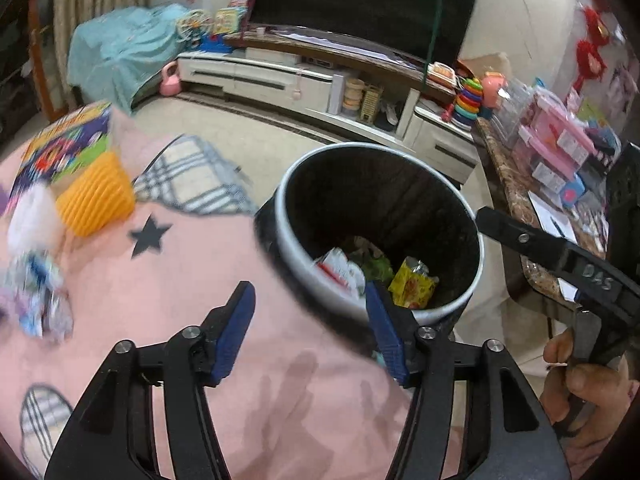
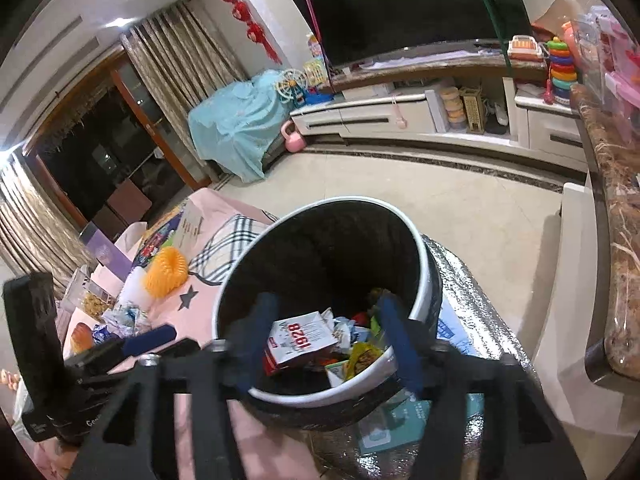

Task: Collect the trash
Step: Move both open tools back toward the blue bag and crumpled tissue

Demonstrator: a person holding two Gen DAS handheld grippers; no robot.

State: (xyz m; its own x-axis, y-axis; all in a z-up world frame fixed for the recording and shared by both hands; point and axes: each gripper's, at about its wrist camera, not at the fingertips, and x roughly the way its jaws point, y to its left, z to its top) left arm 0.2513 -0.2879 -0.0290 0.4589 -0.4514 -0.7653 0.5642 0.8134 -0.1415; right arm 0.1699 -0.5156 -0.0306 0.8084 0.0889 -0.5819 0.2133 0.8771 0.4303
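both grippers are hanging wide open and empty, the left gripper [image 1: 310, 336] and right gripper [image 2: 334, 340]. the bin [image 2: 430, 264] at twelve o'clock is already holding wrappers [image 2: 300, 340]; a crumpled wrapper [image 1: 36, 300], blurred, is seemingly waiting on the pink cloth [image 1: 192, 280] at nine o'clock.

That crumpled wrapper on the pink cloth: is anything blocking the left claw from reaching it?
Nothing visible does. The left gripper is open and empty over the pink cloth. The crumpled wrapper lies to its left, with only bare cloth between. The orange ribbed cup sits farther back, and the trash bin is off to the right.
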